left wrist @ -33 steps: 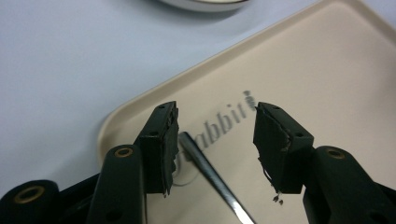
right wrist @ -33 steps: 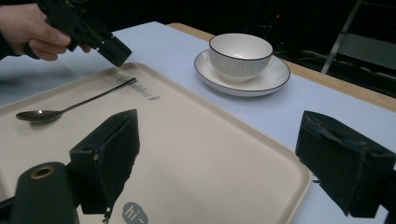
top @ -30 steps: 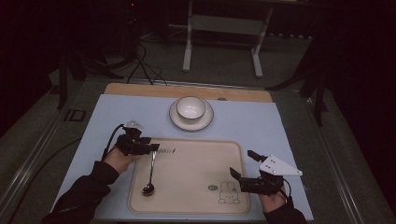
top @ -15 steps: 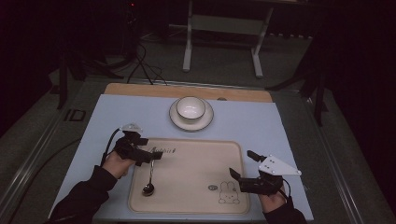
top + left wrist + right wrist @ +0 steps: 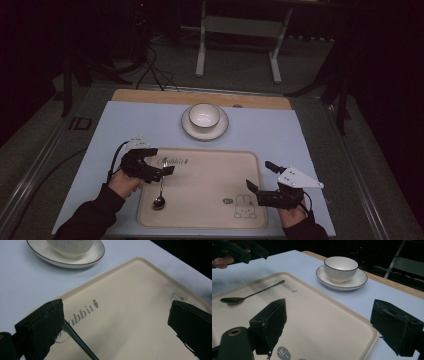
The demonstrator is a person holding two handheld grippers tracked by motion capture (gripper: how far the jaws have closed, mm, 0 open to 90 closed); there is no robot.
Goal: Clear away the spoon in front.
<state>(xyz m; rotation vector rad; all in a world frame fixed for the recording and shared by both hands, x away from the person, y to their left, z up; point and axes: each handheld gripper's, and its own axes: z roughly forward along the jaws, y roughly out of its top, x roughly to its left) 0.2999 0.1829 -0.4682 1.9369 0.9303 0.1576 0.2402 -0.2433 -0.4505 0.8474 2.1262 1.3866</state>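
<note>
We see the spoon (image 5: 160, 188) lying free on the left part of the beige tray (image 5: 210, 170), bowl end toward us and its handle running toward the "Rabbit" lettering. Our left gripper (image 5: 167, 170) hovers over that handle; its jaws have just been opening and now stand wide, clamping nothing. Our right gripper (image 5: 252, 187) waits over the tray's right side, jaws wide and empty. Beyond the tray, a white bowl (image 5: 204, 115) sits on its saucer (image 5: 220, 131), well apart on the pale blue cloth (image 5: 130, 125).
</note>
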